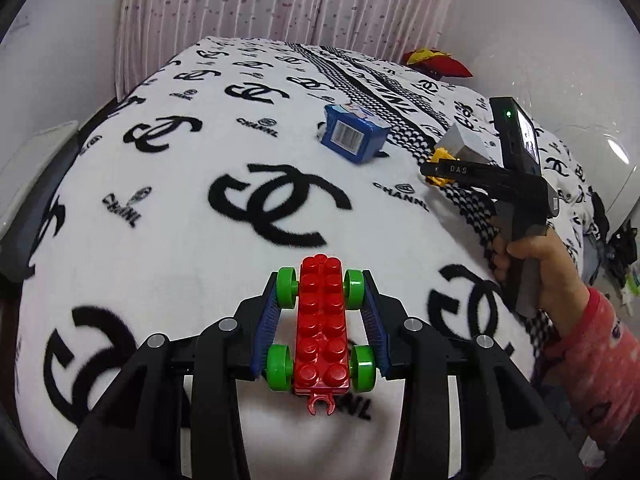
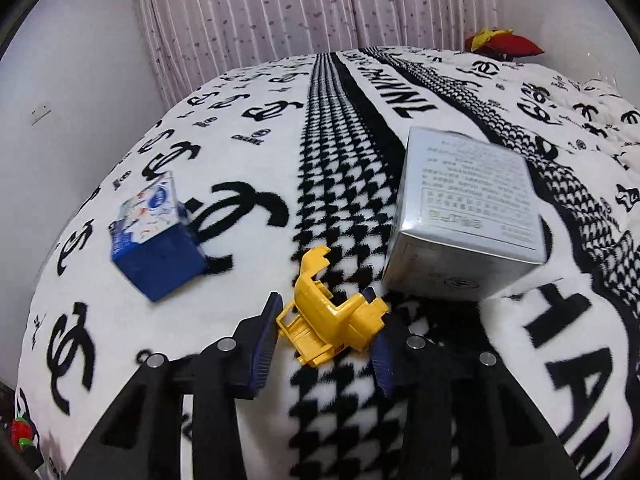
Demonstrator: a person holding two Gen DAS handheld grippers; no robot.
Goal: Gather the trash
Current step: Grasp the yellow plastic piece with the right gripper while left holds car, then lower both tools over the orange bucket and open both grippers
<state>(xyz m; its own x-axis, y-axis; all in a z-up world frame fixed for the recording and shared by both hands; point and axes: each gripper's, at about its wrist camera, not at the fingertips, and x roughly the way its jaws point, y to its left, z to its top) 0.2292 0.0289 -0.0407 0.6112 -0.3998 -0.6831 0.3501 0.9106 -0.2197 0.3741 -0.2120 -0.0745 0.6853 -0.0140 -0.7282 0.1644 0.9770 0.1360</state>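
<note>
My left gripper (image 1: pixel 320 284) is shut on a red toy brick car with green wheels (image 1: pixel 320 328), its pads against the wheels, just above the bed. My right gripper (image 2: pixel 326 308) has the yellow plastic toy piece (image 2: pixel 328 316) between its jaws; the pads touch it on both sides, low over the blanket. In the left wrist view the right gripper (image 1: pixel 436 168) shows with the yellow piece (image 1: pixel 442 160). A blue carton (image 1: pixel 352 134) lies on the bed; it also shows in the right wrist view (image 2: pixel 156 240). A silver-grey box (image 2: pixel 468 216) lies just right of the yellow piece.
The bed is covered by a white blanket with black logos (image 1: pixel 180 184) and a houndstooth stripe (image 2: pixel 340 184). A red and yellow cushion (image 2: pixel 504 44) lies at the far right corner. Pink curtains (image 2: pixel 280 8) hang behind. Clutter sits on the floor at right (image 1: pixel 624 264).
</note>
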